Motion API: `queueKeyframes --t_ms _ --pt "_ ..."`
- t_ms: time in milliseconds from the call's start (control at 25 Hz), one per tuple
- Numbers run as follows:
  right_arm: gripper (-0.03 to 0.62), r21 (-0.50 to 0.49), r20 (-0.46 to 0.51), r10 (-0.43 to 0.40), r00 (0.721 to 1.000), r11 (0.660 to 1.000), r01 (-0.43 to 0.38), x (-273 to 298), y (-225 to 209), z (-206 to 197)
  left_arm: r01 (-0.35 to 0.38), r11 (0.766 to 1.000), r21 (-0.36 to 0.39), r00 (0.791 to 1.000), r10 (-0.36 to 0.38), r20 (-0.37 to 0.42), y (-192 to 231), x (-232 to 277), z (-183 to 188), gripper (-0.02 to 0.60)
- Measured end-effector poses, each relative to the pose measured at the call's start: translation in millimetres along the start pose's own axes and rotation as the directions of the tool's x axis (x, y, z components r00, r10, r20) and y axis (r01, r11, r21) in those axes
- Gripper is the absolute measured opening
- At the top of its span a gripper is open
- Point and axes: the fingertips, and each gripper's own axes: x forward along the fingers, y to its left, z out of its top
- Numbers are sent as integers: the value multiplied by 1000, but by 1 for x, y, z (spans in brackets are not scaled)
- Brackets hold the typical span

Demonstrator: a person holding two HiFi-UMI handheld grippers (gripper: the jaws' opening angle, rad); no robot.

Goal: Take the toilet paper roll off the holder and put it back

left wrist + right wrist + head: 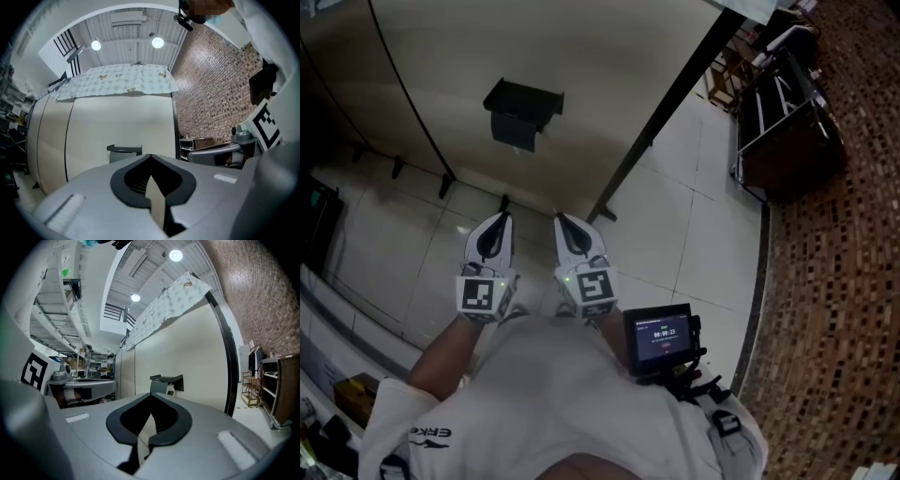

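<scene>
A black toilet paper holder (pixel 523 112) hangs on the beige wall ahead of me. In the right gripper view the holder (pixel 166 379) shows a white roll (pixel 170 390) under its lid. In the left gripper view only the holder's lid and body (pixel 124 152) show. My left gripper (pixel 501 219) and right gripper (pixel 562 221) are side by side, well short of the holder, pointing at it. Both are shut with nothing between the jaws. The left gripper's jaw tips (pixel 151 157) and the right gripper's jaw tips (pixel 152 395) meet.
A black post (pixel 667 111) runs along the wall's right edge. A dark metal rack (pixel 784 120) stands at the far right beside the brick surface (pixel 848 281). White floor tiles (pixel 694 234) lie below. A small screen (pixel 662 339) sits on the person's chest.
</scene>
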Motion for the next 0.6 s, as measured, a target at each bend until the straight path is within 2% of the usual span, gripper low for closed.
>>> queueKeyframes --t_ms 600 --pt "12 15 4 8 1000 1000 -8 8 0 4 4 1000 8 1000 -4 2 4 6 -5 2"
